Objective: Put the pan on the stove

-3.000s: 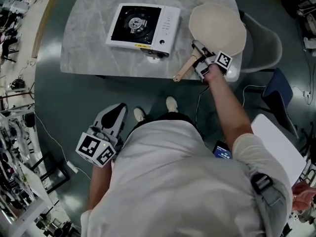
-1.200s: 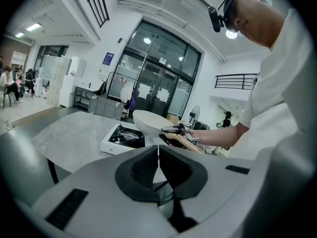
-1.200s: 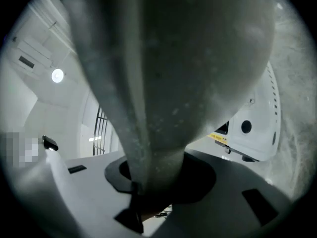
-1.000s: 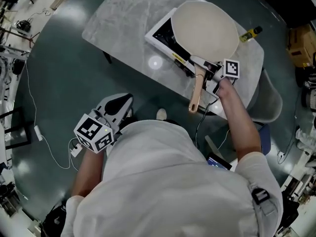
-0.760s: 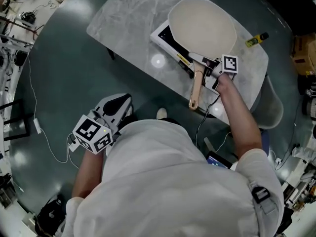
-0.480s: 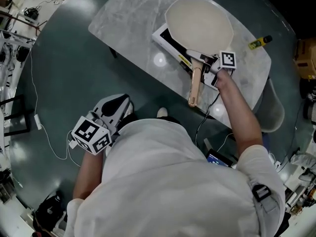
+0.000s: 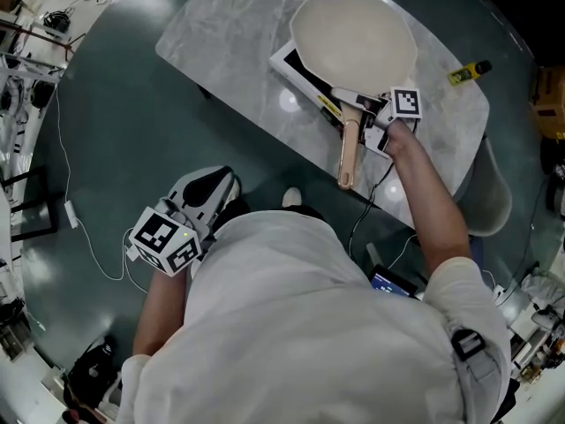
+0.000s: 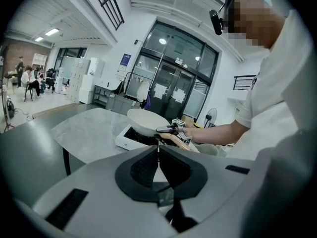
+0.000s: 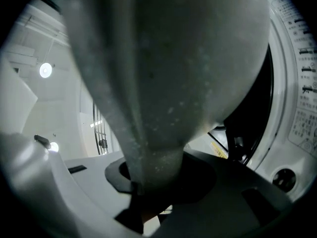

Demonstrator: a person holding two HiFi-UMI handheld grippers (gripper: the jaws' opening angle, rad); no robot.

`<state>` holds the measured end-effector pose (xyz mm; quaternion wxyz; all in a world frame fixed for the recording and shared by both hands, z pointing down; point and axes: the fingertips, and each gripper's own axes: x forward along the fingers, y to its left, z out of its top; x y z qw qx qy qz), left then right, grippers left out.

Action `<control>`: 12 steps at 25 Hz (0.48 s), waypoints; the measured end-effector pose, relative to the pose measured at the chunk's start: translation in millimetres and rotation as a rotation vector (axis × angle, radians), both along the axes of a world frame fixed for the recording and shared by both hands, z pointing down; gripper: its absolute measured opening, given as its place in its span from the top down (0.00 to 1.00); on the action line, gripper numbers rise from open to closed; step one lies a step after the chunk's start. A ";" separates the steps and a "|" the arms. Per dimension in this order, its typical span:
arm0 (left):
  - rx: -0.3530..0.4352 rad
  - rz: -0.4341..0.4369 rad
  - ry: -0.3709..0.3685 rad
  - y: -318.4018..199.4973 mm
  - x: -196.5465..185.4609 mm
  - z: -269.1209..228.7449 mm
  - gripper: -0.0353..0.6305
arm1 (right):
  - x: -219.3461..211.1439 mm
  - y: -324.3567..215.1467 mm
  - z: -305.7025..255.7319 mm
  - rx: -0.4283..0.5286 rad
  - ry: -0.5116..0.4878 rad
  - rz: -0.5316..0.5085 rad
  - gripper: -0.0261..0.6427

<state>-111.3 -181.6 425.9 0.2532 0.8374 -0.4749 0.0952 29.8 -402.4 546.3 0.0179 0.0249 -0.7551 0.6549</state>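
We're looking down on the marble table [image 7: 221, 34], and the cream pan [image 7: 353, 35] is right over the white stove [image 7: 296, 67], covering most of its black top. We cannot tell whether the pan's base rests on the burner or hangs just above it.

The right gripper [image 7: 366, 113] is clamped on the grey neck of the pan's handle, just where it meets the bowl. The wooden handle [image 7: 348, 153] pokes out past the table's near edge toward us.

In the right gripper view, the speckled underside of the pan [image 9: 163, 58] fills nearly everything. The 2 jaws are squeezed on that neck at the bottom, and the stove [image 9: 297, 108] shows its white printed face on the right.

On the other side, the left gripper [image 7: 216, 188] hangs low beside the person's body, over the floor and well apart from the table. Its own view shows its 2 jaws pressed together with nothing between them. Beyond them we see the pan [image 8: 146, 122] above the stove [image 8: 130, 139].

1 small yellow bottle [image 7: 468, 71] lies near the table's far right edge.
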 end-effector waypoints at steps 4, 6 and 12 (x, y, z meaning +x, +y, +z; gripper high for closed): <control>0.002 0.017 0.004 -7.7 6.4 -0.2 0.92 | -0.6 -0.9 2.0 -0.016 0.000 -0.006 0.75; 0.002 0.028 0.005 -11.8 10.3 -0.1 0.92 | -1.1 -0.6 0.4 -0.026 -0.009 -0.007 0.75; 0.005 0.048 0.002 -15.8 17.1 -0.4 0.91 | 0.1 -1.6 0.0 -0.037 -0.027 0.005 0.73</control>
